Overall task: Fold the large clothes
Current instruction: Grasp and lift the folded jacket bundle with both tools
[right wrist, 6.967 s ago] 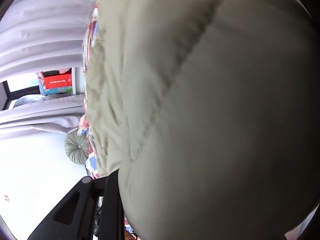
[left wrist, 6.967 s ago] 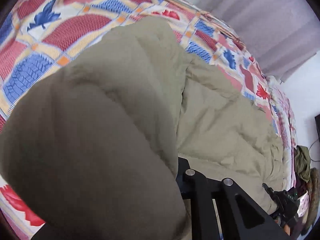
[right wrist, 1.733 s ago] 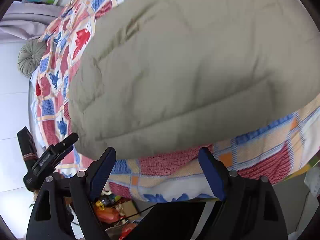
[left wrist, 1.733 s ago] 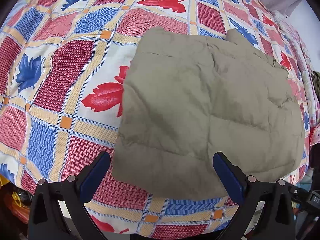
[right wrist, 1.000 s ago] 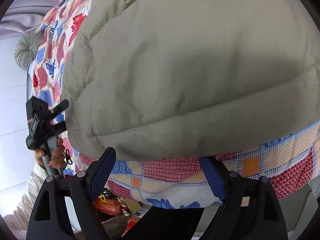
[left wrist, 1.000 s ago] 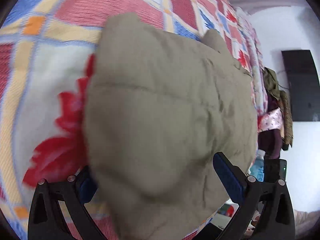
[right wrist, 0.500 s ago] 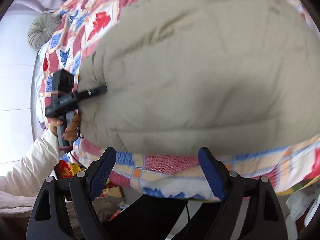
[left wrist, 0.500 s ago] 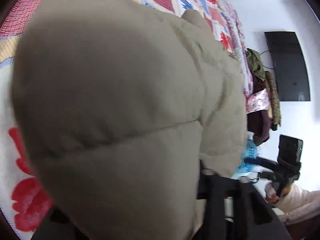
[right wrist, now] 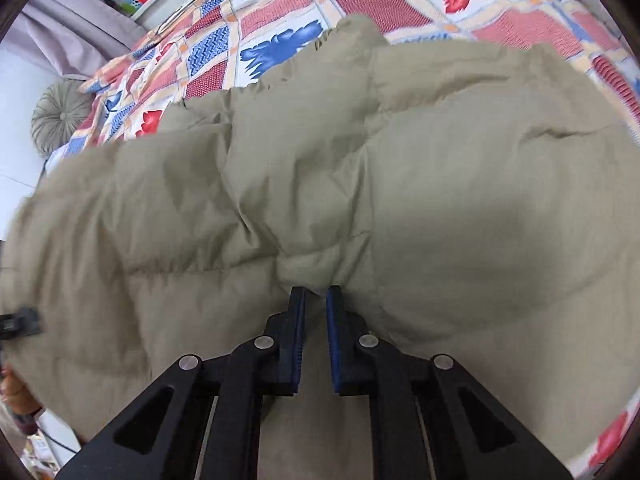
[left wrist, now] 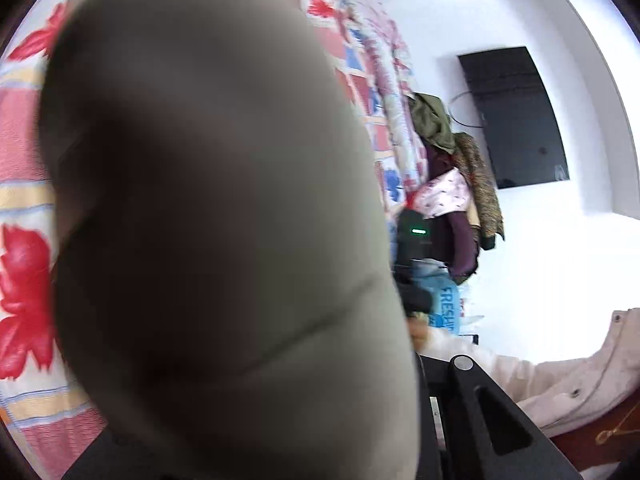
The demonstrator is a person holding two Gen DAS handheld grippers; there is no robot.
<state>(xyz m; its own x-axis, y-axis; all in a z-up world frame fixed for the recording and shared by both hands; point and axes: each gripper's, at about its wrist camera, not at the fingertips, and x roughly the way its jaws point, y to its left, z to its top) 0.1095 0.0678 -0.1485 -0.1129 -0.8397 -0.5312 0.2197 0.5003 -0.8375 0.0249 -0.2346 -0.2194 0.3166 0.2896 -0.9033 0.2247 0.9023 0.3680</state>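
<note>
A folded olive-khaki padded jacket (right wrist: 360,184) lies on a patchwork bedspread (right wrist: 280,4). My right gripper (right wrist: 316,300) is shut on a pinch of the jacket's near edge, its blue pads (right wrist: 297,320) almost together with fabric bunched between them. In the left wrist view the jacket (left wrist: 208,216) bulges right against the lens and fills most of the frame. It hides the left gripper's fingertips; only one black arm of the left gripper (left wrist: 492,412) shows at the lower right, pressed against the jacket.
The bedspread (left wrist: 24,272) runs along the left. A pile of clothes (left wrist: 452,184) hangs past the bed's end, under a dark wall screen (left wrist: 516,116). A round grey cushion (right wrist: 60,116) and a lilac curtain (right wrist: 68,28) stand at the far left.
Both grippers were open in front of the jacket. The right one has moved in and shut on its near edge. The left one has pushed into the jacket, which now covers its fingers.
</note>
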